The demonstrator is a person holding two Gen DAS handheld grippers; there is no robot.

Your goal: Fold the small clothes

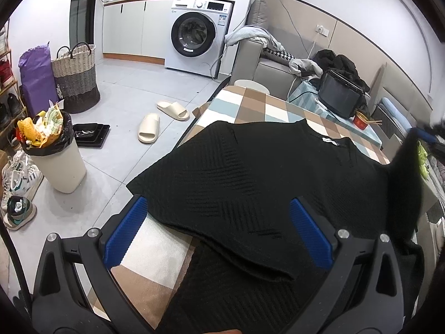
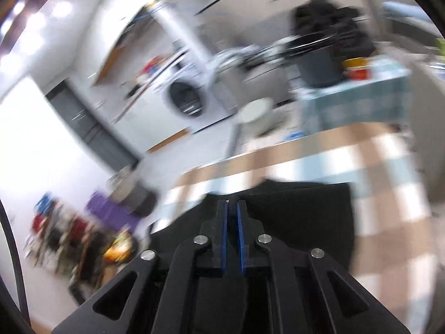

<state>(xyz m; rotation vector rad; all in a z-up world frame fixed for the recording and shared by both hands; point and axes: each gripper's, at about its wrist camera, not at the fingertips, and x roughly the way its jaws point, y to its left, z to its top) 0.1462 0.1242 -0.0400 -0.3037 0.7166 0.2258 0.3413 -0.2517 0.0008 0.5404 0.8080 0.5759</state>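
Garment position: black knit top (image 1: 250,172) lies spread on the checked tablecloth (image 1: 250,105), white neck label (image 1: 329,141) toward the far side, hem end toward the left wrist camera. Long axis runs from the near table edge to the far side. One fold is already in: a doubled edge (image 1: 236,239) crosses the cloth diagonally between the left gripper's fingers.

Left gripper (image 1: 219,231): jaws wide apart, blue pads (image 1: 126,231) straddling the near part of the top, nothing pinched. It sits directly over the near fold edge, so it is the closer tool to the hem end.

Right gripper (image 2: 232,231): jaws narrow, a slim gap between the blue pads; whether any fabric is caught in that gap cannot be told, as the frame is heavily smeared. The black top (image 2: 292,208) lies just ahead of and below its tips. At the right border of the left wrist view a dark flap (image 1: 406,178) stands lifted, possibly a sleeve or side panel.

Room: left table edge (image 1: 194,128) drops to bare floor; a black appliance (image 1: 339,94) and a red cup (image 1: 361,119) occupy the far right corner. Checked cloth beyond the neck is open.
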